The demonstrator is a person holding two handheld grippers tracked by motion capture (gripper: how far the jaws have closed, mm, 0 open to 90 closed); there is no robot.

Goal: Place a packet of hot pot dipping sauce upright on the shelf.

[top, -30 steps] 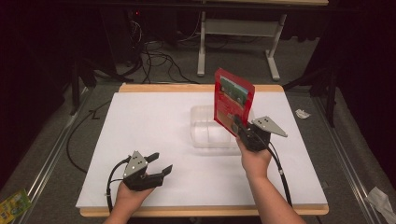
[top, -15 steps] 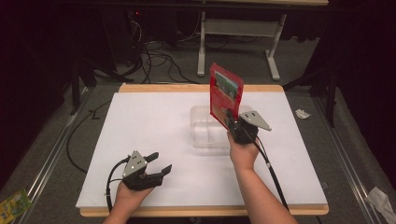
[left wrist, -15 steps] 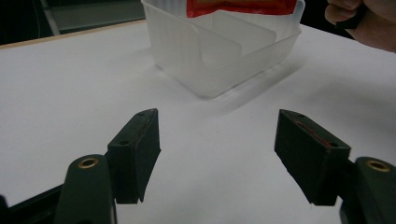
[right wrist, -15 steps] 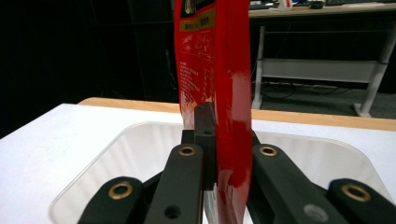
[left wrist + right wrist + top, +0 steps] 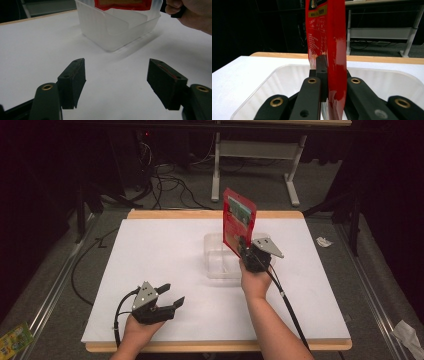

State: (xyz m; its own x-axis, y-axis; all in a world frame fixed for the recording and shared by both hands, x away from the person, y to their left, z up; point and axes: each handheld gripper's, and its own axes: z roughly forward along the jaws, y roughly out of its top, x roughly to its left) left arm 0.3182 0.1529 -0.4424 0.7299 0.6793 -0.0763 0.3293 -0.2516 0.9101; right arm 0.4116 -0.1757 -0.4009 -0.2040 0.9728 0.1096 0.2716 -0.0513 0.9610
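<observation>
1. High view: our right claw (image 5: 246, 251) is clamped on the lower edge of a red pouch (image 5: 238, 221), held upright over the clear tub (image 5: 216, 265) mid-worktop (image 5: 150, 250). A second ago the pouch hung further right, near the tub's far right corner; it has since slid left and now stands over the tub. We judge it is about to go in.
2. Left gripper view: our left claw (image 5: 116, 83) rests wide apart and empty above the bare worktop, the tub ahead. It has not moved.
3. Right gripper view: both jaws pinch the pouch (image 5: 327, 40), with the tub's rim (image 5: 274, 72) below.
</observation>
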